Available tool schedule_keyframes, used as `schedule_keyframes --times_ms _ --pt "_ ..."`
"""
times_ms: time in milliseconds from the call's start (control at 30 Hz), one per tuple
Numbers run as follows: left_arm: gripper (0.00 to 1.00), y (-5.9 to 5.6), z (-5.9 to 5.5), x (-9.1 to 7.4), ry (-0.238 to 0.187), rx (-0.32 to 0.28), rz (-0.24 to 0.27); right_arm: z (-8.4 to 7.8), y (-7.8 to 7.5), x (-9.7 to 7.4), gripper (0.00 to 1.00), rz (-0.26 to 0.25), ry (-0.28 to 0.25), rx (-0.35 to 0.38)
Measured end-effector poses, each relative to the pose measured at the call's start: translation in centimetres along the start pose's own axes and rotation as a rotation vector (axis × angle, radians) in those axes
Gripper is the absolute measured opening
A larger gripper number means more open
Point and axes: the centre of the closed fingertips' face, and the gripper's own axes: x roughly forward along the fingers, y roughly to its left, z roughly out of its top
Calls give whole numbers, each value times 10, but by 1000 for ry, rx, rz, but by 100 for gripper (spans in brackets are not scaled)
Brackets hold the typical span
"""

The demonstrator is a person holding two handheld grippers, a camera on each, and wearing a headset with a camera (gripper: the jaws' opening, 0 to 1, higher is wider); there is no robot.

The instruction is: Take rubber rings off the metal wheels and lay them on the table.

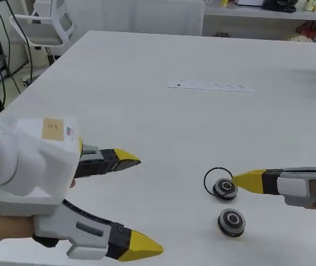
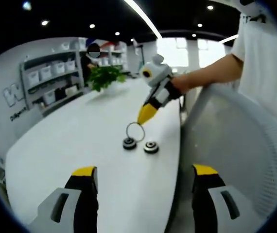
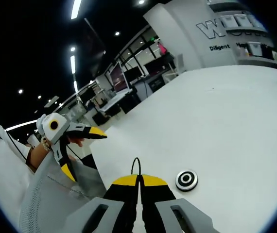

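Two metal wheels lie near the table's front right: one [image 1: 225, 189] at my right gripper's tip and another [image 1: 232, 220] just nearer. My right gripper [image 1: 241, 180] is shut on a thin black rubber ring [image 1: 205, 180], held upright beside the farther wheel. In the right gripper view the closed jaws [image 3: 138, 180] pinch the ring [image 3: 136, 158], with a wheel [image 3: 186, 179] on the table to the right. My left gripper [image 1: 140, 203] stands open and empty at the left, well away from the wheels. From the left gripper view [image 2: 145, 171] I see the ring [image 2: 127, 132] hanging over the wheels [image 2: 129, 143] [image 2: 151, 147].
The white table [image 1: 147, 100] stretches far ahead, bearing a flat white strip [image 1: 210, 86] with small marks. A white chair [image 1: 44, 25] stands past the far left corner. A mesh chair back [image 2: 235, 145] sits close at the near edge, and a green plant [image 2: 104, 75] at the table's end.
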Motion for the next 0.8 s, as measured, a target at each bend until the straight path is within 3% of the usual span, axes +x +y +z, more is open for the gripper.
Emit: schedule_keyframes --times_ms 167,300,367,433,567,700,800 --pt "80 5 3 -2 -30 -18 30 0 14 17 0 28 14 -12" --pt "79 0 2 1 -51 -40 31 -14 13 30 0 8 72 -38" --pt "79 -6 -5 2 -14 -39 -2 -23 11 33 0 6 104 -40" --pt "79 -3 -6 3 -4 -16 15 -28 10 35 0 8 123 -36" --pt "79 -7 -7 5 -13 -59 -14 -32 10 39 0 20 125 -5" --pt "81 -11 -19 9 43 -51 -31 -45 5 45 0 8 160 21" --pt "82 -14 -22 10 54 -55 -47 -54 3 49 0 3 189 5"
